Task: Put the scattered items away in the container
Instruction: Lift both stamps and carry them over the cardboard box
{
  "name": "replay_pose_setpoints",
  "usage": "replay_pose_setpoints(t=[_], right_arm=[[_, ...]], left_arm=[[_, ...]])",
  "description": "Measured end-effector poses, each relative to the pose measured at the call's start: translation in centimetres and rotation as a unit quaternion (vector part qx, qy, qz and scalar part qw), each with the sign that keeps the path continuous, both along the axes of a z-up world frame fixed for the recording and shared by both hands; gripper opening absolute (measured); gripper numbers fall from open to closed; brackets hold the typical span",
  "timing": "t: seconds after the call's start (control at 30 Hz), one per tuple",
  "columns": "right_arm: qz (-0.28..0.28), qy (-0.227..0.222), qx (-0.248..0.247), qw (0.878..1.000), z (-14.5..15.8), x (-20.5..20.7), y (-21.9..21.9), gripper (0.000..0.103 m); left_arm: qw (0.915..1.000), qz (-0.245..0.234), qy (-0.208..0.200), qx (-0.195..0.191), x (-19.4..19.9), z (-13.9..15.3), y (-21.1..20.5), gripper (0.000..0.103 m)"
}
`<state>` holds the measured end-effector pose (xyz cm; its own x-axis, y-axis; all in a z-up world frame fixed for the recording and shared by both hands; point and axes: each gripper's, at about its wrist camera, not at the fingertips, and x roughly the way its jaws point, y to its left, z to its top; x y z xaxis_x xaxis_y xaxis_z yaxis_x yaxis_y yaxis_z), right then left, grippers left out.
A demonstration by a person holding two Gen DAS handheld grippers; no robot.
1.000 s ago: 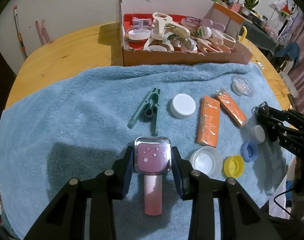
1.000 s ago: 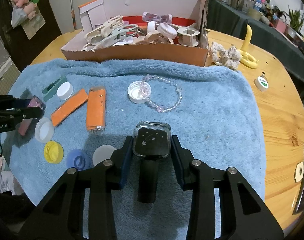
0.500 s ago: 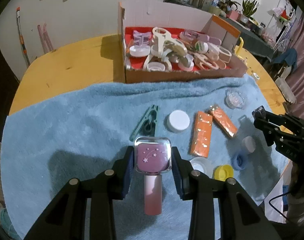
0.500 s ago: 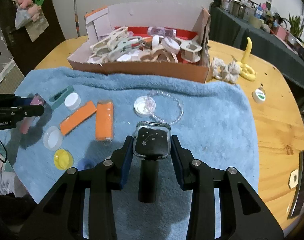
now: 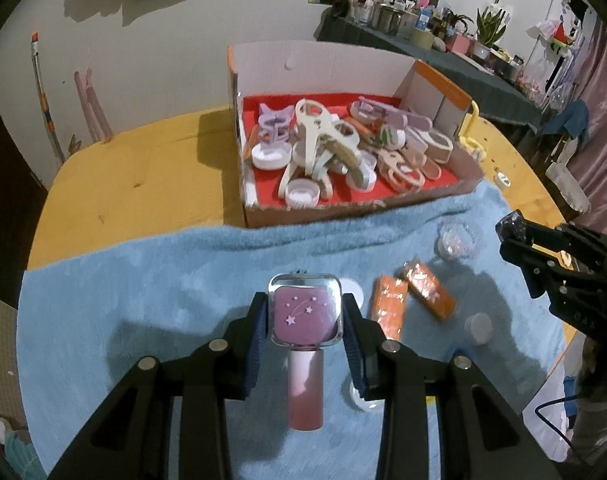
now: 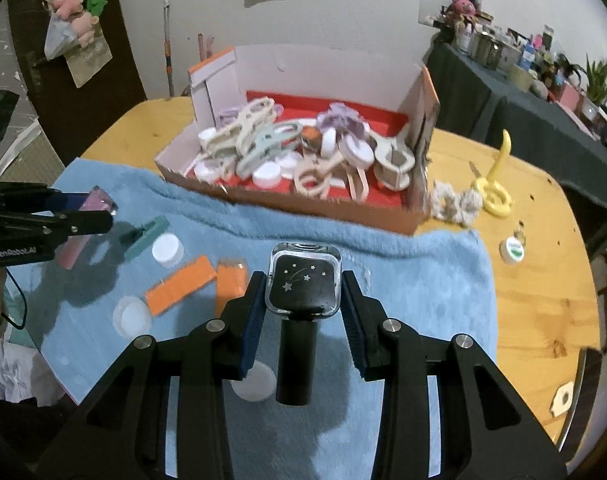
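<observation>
- Broadly, the wooden worktop (image 5: 115,184) carries a blue towel (image 5: 151,280), and the cardboard box (image 5: 343,208) sits at the towel's 12 o'clock edge, already full of clips and caps.
- Left tool (image 5: 305,316): its blue pads clamp the square cap of a pink bottle (image 5: 305,384). The bottle's long axis runs from 12 to 6 o'clock in that view, cap at 12, pointing toward the box, body lifted off the towel.
- Right tool (image 6: 302,286): it grips a black bottle (image 6: 293,356) by its clear cap, same 12-to-6 line, cap toward the box.
- Both tools tilt steeply downward, side by side; each shows at the other view's edge.
- On the towel: two orange packets (image 6: 181,284), a green clip (image 6: 145,234), a white cap (image 6: 167,248).
</observation>
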<state>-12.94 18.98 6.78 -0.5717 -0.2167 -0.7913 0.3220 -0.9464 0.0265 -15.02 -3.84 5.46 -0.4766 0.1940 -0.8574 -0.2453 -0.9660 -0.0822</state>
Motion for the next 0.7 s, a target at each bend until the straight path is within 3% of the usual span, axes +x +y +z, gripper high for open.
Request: replay_pose_setpoints(t=[0.43, 0.7], right_arm=[[0.018, 0.007, -0.006, 1.000, 3.1, -4.9, -2.0, 0.035], [0.014, -0.008, -0.007, 1.000, 3.0, -9.4, -3.0, 0.035]], left_arm=[[0.9998, -0.005, 0.017, 0.013, -4.4, 2.8, 2.2, 0.038], [0.9996, 0.014, -0.004, 0.026, -9.0, 2.4, 2.3, 0.038]])
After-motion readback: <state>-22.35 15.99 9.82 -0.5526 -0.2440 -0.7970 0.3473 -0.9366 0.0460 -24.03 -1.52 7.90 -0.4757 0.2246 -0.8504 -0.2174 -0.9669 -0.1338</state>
